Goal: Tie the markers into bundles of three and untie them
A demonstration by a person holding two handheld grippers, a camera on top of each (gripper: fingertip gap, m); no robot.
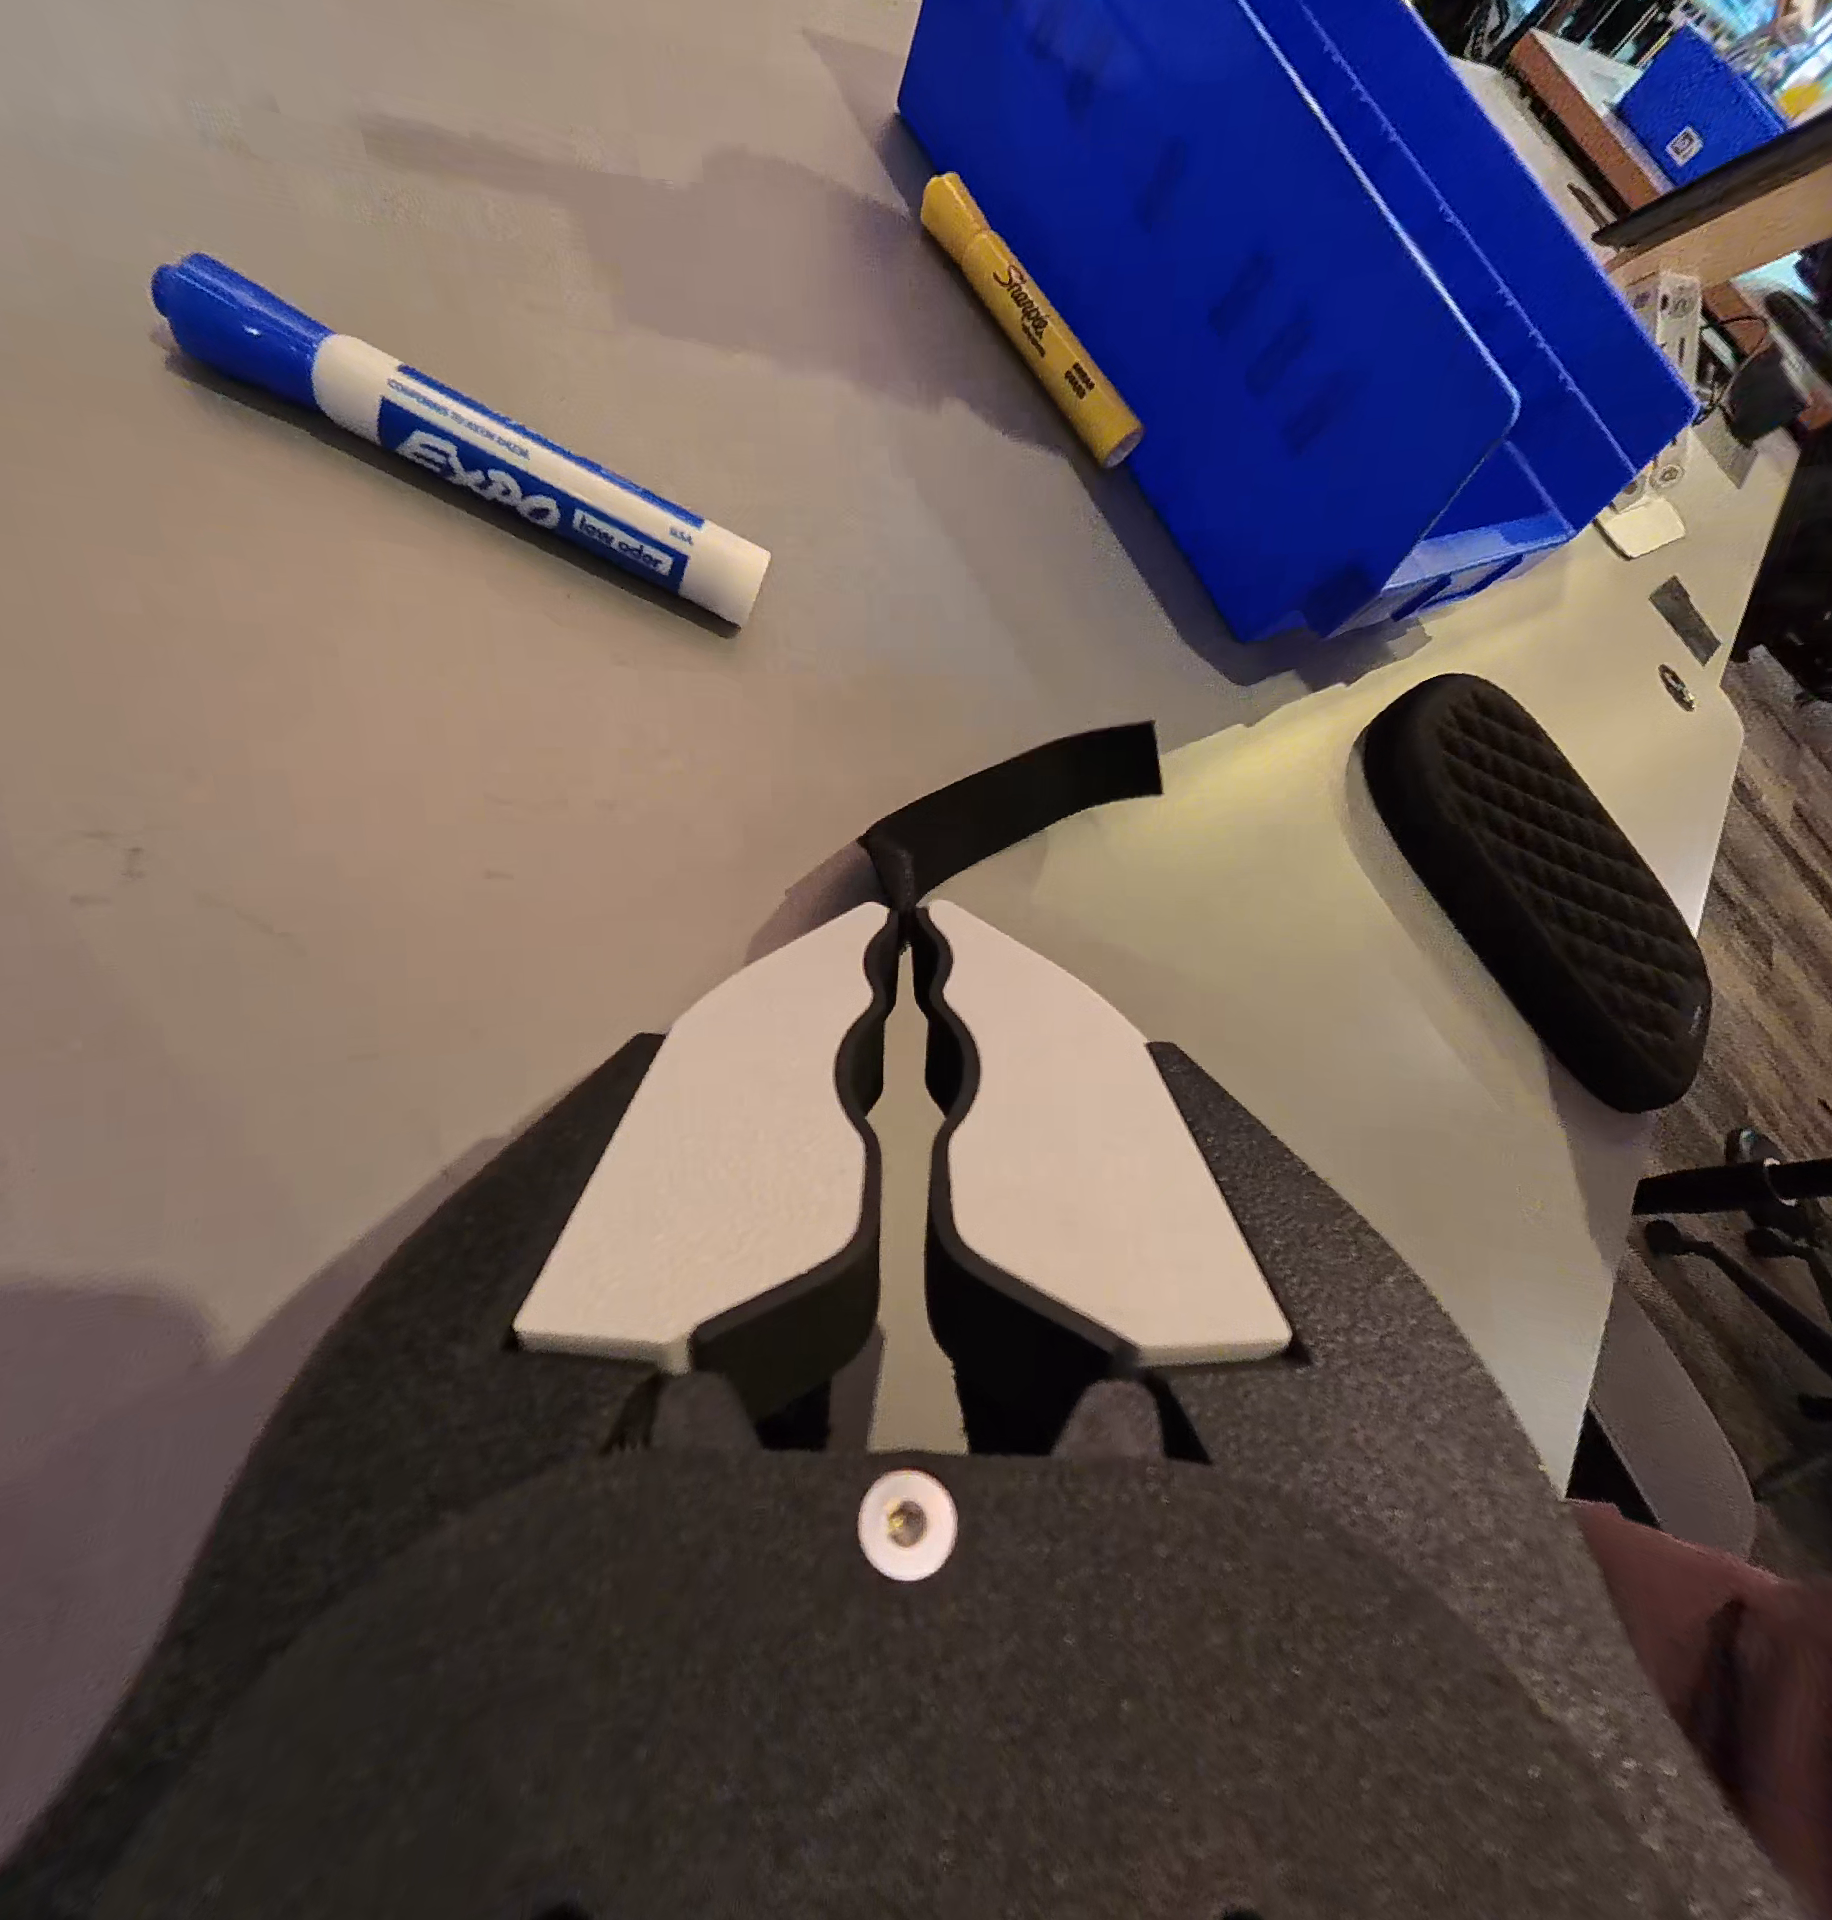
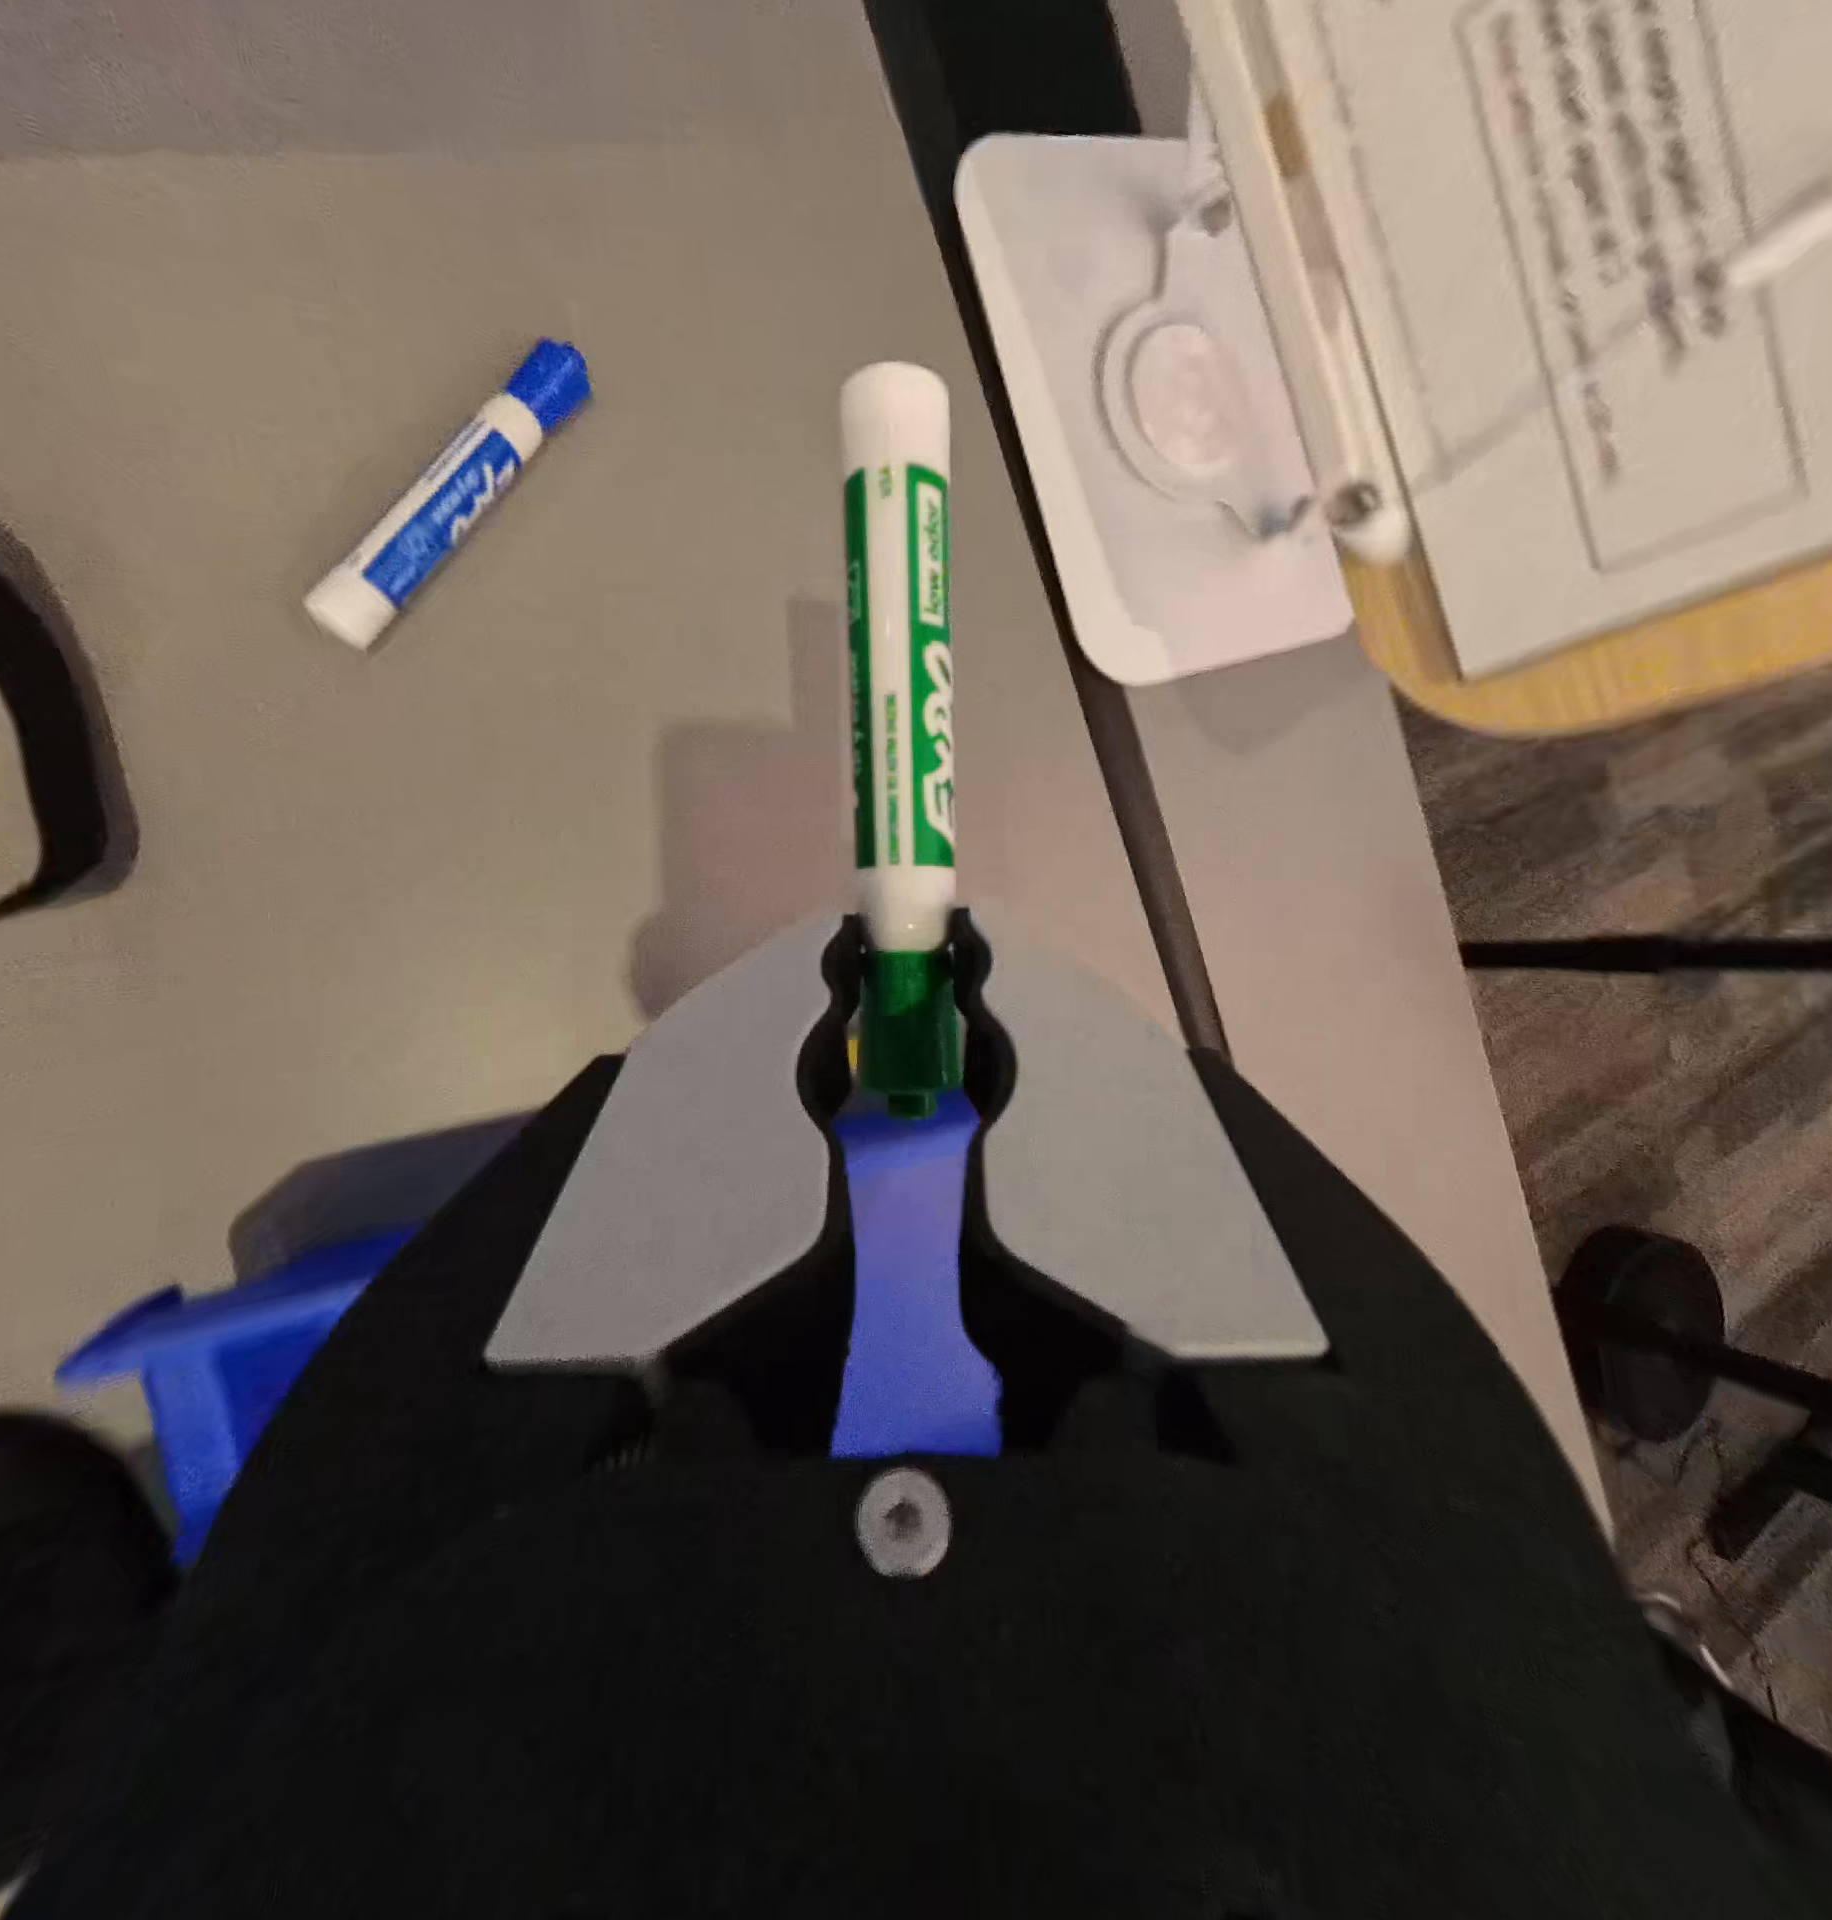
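Left gripper (image 1: 907, 920) — tips pinched on black strap (image 1: 1016, 795), lifted clear, likely to bind.
Right gripper (image 2: 901, 971) — clamped on green marker (image 2: 899, 665) by its cap.
Blue marker (image 1: 455, 436), yellow marker (image 1: 1031, 317) — loose on the table, the yellow against blue bin (image 1: 1255, 312), the blue farther off.

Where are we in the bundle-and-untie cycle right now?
No bundle exists: the blue marker and yellow marker lie apart on the table. In hand: left gripper pinches the black strap; right gripper holds the green marker by its cap. Whether tying or untying, I can't tell.
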